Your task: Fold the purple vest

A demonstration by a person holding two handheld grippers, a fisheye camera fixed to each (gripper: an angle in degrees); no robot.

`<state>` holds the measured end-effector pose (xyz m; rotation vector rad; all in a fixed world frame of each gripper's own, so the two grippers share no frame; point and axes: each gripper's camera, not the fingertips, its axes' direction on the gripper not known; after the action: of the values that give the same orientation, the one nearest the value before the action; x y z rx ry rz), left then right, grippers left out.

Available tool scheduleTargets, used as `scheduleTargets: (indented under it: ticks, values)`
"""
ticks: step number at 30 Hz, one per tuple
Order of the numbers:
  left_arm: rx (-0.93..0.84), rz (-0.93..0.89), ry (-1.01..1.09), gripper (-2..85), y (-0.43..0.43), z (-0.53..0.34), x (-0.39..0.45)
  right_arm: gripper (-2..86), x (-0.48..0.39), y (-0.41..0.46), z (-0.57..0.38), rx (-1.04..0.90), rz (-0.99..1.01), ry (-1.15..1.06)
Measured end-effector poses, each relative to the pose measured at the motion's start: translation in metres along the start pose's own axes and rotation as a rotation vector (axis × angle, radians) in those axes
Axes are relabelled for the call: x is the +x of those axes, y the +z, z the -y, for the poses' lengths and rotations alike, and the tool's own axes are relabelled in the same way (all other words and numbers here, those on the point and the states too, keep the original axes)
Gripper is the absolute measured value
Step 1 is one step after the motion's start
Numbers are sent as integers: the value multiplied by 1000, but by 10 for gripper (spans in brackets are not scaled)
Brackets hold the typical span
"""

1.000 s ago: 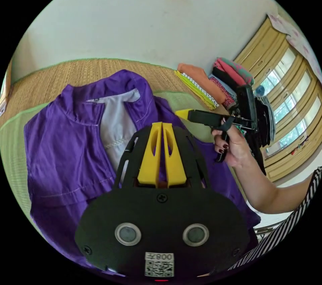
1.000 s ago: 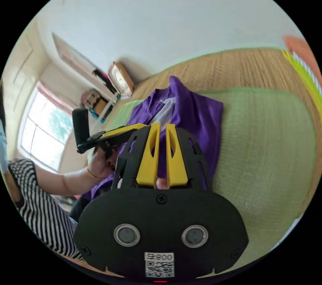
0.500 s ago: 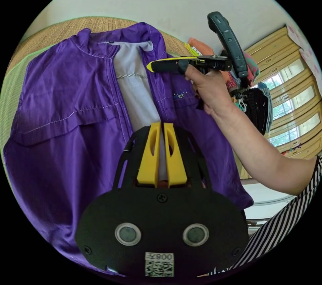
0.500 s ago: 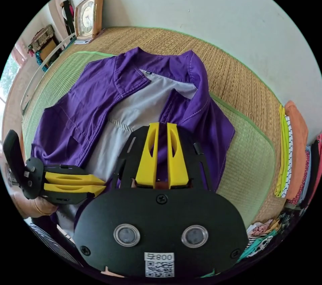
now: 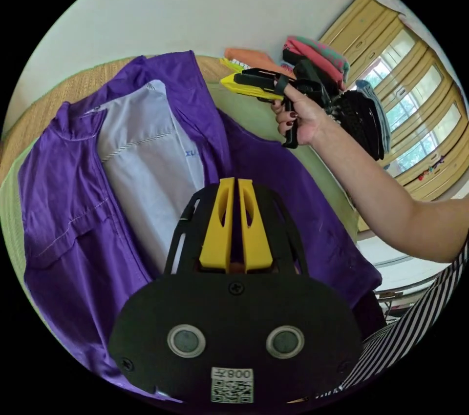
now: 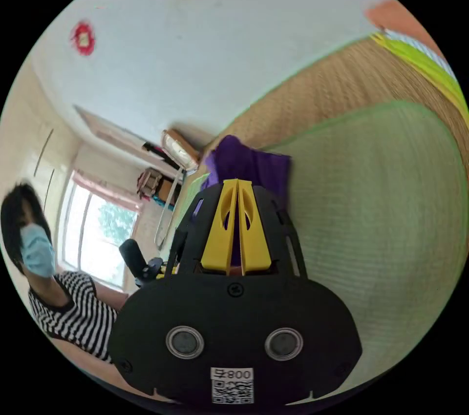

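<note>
The purple vest [image 5: 273, 176] now lies with its right front panel flung wide, baring far more of the pale grey lining [image 5: 146, 161] than half a second ago, when the panels lay closer together. The right gripper [image 5: 229, 82], which hovered over the collar then, has swung out past the vest's edge, above the green mat [image 5: 254, 112]. In the right gripper view its jaws [image 6: 236, 219], slightly parted before, have closed to a sliver, with purple cloth seen between them.

Left gripper [image 5: 233, 190] jaws nearly closed; right gripper [image 6: 237, 189] jaws pressed together.
</note>
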<state>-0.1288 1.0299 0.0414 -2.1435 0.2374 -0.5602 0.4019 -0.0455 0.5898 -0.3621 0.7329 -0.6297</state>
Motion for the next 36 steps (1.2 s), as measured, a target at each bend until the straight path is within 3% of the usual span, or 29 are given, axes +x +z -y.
scheduleTargets:
  ticks: [3,7,10,11,13,18,23,28,32,36]
  values:
    - [-74,-30,-15,12,15,-13,0,0,22,-7,-10,-2,3,74]
    - [-28,-50,-38,14,6,-31,2,0,-40,7,-16,-46,9,-119]
    - [0,-62,-28,23,-9,-46,8,0,-70,62,-9,-237,-184,-222]
    - [25,-63,-34,28,-21,-55,9,0,-62,83,-3,-280,-323,-197]
    - [69,-59,-53,37,-44,-74,8,0,-35,105,7,-360,-412,-112]
    - [43,31,-164,62,-96,-150,-1,2,-18,88,5,-272,-321,-32]
    - [-158,80,-226,73,-117,-229,16,19,-61,90,-7,-263,-213,-147]
    - [-259,107,-259,73,-116,-262,25,54,-106,169,-29,-492,-112,-239]
    - [-170,118,-301,69,-143,-274,13,50,-120,232,-58,-655,-169,-281]
    - [-194,230,-342,47,-153,-290,-9,14,-103,251,-71,-659,-318,-266]
